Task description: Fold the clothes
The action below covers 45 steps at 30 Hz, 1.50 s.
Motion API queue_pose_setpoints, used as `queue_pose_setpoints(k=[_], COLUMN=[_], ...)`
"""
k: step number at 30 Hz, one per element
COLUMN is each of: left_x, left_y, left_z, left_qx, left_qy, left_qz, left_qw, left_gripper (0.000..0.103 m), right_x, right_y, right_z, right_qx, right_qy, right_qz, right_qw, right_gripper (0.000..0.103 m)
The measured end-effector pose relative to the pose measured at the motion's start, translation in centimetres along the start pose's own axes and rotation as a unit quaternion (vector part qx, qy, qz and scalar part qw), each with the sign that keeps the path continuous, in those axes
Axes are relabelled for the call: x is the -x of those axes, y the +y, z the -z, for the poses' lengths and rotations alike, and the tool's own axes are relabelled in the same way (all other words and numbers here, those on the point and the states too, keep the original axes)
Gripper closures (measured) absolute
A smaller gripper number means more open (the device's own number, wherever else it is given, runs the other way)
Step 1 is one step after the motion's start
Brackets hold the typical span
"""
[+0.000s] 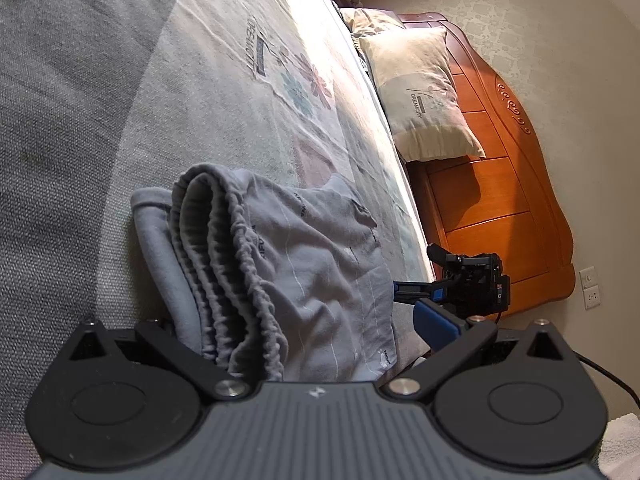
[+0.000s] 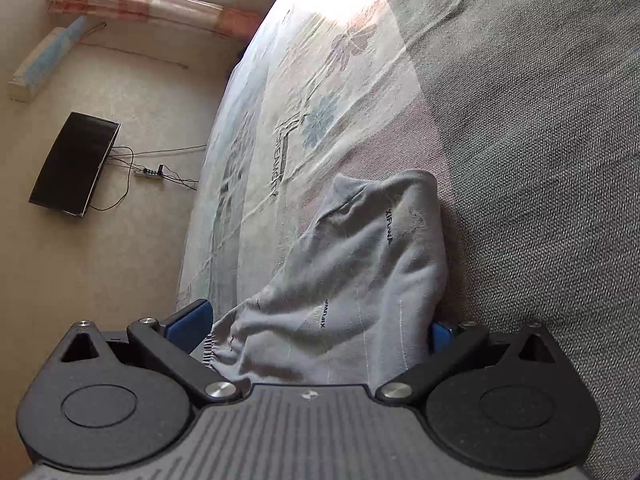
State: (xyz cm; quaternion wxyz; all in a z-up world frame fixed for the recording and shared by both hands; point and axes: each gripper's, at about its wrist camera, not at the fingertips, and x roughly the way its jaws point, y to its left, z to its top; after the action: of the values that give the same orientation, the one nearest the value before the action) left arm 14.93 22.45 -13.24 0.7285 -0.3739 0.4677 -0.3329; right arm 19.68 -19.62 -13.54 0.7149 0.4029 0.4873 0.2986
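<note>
Two grippers are seen, each with its fingers spread wide around the same grey garment (image 1: 288,264). On the left gripper (image 1: 304,328), only the blue pad of one finger (image 1: 436,320) is visible; the other finger is hidden behind the bunched cloth, so whether anything is pinched cannot be told, though the linkage arms are splayed outward. The tool is held low and tilted, pointed along the bed toward the pillows. On the right gripper (image 2: 316,320), blue fingers (image 2: 190,318) are seen on both sides of the cloth, set well apart, with the fabric lying loosely between them; it is likewise held low and rolled to one side. The garment is folded into a thick stack with a gathered elastic waistband turned toward the left camera, and it rests on the bed where the floral sheet (image 1: 248,92) meets a grey woven blanket (image 1: 60,120). Small dark lettering is printed on the garment, read as "XIFUNA" in the right wrist view. "DREAMCITY" is printed on the sheet and on the pillow (image 1: 420,96), which leans against the wooden headboard (image 1: 500,184). Beyond the bed edge, a black and blue device (image 1: 468,284) is seen in the left view, and a dark flat panel (image 2: 74,164) with cables in the right view.
</note>
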Motion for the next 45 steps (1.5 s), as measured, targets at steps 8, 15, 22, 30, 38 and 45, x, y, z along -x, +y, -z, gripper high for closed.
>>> queue_pose_setpoints(k=[8, 15, 22, 30, 38, 45], left_x=[-0.6, -0.6, 0.2, 1.3, 1.0, 0.9], left_y=[-0.1, -0.1, 0.8, 3.9, 3.6, 3.7], left_z=[-0.7, -0.6, -0.2, 0.8, 0.7, 0.2], left_qx=[0.004, 0.015, 0.025, 0.07, 0.064, 0.078], left_qy=[0.007, -0.002, -0.015, -0.043, -0.039, -0.024], left_qz=[-0.004, -0.006, -0.028, -0.037, -0.044, -0.039], left_qw=[1.0, 0.9999, 0.9992, 0.9959, 0.9962, 0.9959], left_gripper=[0.001, 0.001, 0.024, 0.077, 0.077, 0.076], right_x=[1.7, 0.1, 2.1, 2.5, 3.0, 2.8], right_y=[-0.6, -0.5, -1.8, -2.2, -4.5, -4.7], right_z=[2.7, 0.0, 1.4, 1.6, 1.3, 0.9], right_qx=[0.023, 0.013, 0.06, 0.077, 0.029, 0.003], right_qy=[0.015, 0.028, 0.003, -0.003, -0.004, 0.009], right_qz=[-0.015, -0.022, -0.019, 0.004, 0.017, 0.005], right_qw=[1.0, 0.999, 0.998, 0.997, 0.999, 1.0], right_gripper=[0.0, 0.0, 0.028, 0.042, 0.094, 0.093])
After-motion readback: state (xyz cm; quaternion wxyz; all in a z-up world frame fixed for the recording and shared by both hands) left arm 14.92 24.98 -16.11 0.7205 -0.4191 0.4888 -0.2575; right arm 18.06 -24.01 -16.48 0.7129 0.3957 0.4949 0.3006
